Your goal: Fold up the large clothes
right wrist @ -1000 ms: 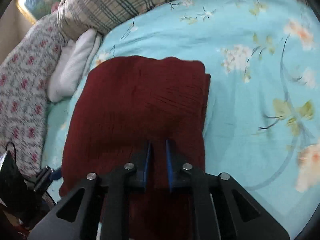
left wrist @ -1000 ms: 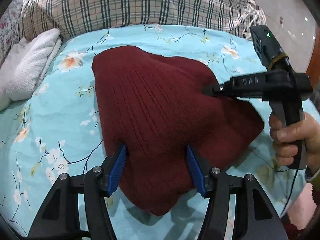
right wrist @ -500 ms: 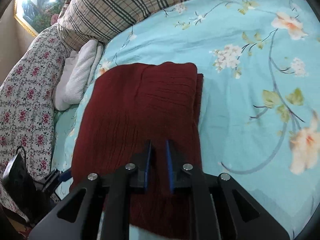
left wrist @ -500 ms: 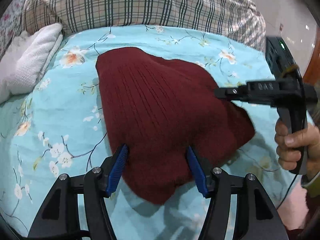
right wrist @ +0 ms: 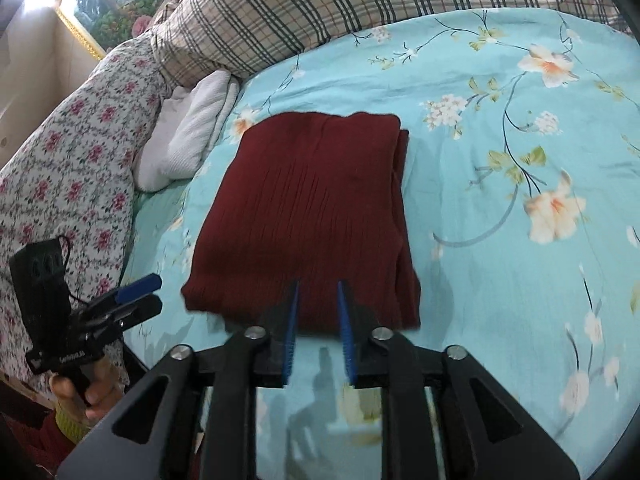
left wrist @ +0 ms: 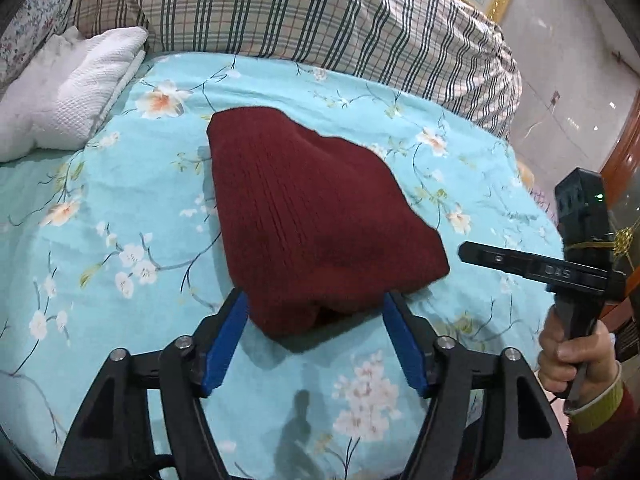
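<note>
Lying folded mid-frame on the floral bedsheet (left wrist: pixel 120 208), the maroon sweater (left wrist: pixel 316 216) looks finished, left gripper (left wrist: pixel 316 320) spread wide, right gripper (right wrist: pixel 318 308) slightly parted, both empty; next, perhaps tidying edges.

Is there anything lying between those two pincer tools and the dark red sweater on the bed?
Nothing visible. The folded maroon sweater lies alone on the floral sheet, directly ahead of the right gripper and left gripper. The white towel sits off to the side.
</note>
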A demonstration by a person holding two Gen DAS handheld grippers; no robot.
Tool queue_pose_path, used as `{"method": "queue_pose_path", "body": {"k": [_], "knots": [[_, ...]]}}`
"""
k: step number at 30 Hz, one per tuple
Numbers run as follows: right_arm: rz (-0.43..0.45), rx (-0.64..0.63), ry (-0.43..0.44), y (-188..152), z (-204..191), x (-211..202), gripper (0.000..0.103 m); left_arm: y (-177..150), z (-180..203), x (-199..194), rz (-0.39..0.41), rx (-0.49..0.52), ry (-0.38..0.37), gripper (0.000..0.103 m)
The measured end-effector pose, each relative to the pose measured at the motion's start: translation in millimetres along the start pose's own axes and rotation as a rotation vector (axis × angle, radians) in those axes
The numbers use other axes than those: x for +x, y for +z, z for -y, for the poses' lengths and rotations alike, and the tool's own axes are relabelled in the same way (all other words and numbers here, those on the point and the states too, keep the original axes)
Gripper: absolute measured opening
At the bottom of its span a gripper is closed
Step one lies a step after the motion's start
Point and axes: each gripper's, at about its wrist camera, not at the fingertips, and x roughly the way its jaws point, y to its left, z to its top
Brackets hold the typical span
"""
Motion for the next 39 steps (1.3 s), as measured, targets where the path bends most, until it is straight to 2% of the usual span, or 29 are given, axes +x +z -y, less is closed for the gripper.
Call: {"method": "queue_pose_path", "body": {"k": [1,3,10,14,17,20,22,25,28,32,33,34,35,37,39], "knots": [[-0.002,0.0,-0.002,-5,0,-3,0.037,-4,2,-2,-0.005,0.001,0.002,0.071],[0.0,-0.006,-0.02,-16,-1,-9,0.041,-14,4,-3,-0.025,-0.001,0.007,0.073],[-0.031,0.018,-0.052,-45,7,-16,0.041,-39,6,-2,-0.087,-0.018,0.063,0.075],[-0.043,0.042,-0.053,-52,10,-15,0.041,-37,2,-4,-0.092,-0.03,0.077,0.077],[-0.025,0.052,-0.045,-45,12,-14,0.041,-25,0,-4,-0.078,-0.034,0.073,0.079],[0.004,0.067,-0.054,-21,21,-6,0.046,3,-9,2,-0.051,-0.075,0.049,0.082],[0.032,0.093,-0.037,4,30,2,0.058,23,-18,8,-0.03,-0.111,0.042,0.083],[0.055,0.119,-0.026,45,44,22,0.059,54,-33,27,-0.013,-0.166,0.061,0.083],[0.043,0.128,-0.027,84,55,56,0.059,79,-48,55,-0.029,-0.194,0.084,0.083],[0.011,0.144,-0.023,117,66,98,0.059,89,-62,82,-0.056,-0.215,0.079,0.083],[-0.004,0.147,-0.01,122,68,107,0.058,89,-64,91,-0.073,-0.215,0.065,0.083],[-0.02,0.146,0.005,125,69,114,0.05,89,-66,102,-0.097,-0.215,0.037,0.084],[-0.026,0.142,0.008,127,67,119,0.008,89,-68,108,-0.108,-0.222,0.014,0.083],[0.034,0.143,0.001,130,66,107,0.007,90,-71,111,-0.099,-0.232,-0.02,0.081],[0.118,0.145,0.006,128,65,87,0.007,91,-70,113,-0.092,-0.213,-0.013,0.081]]}}
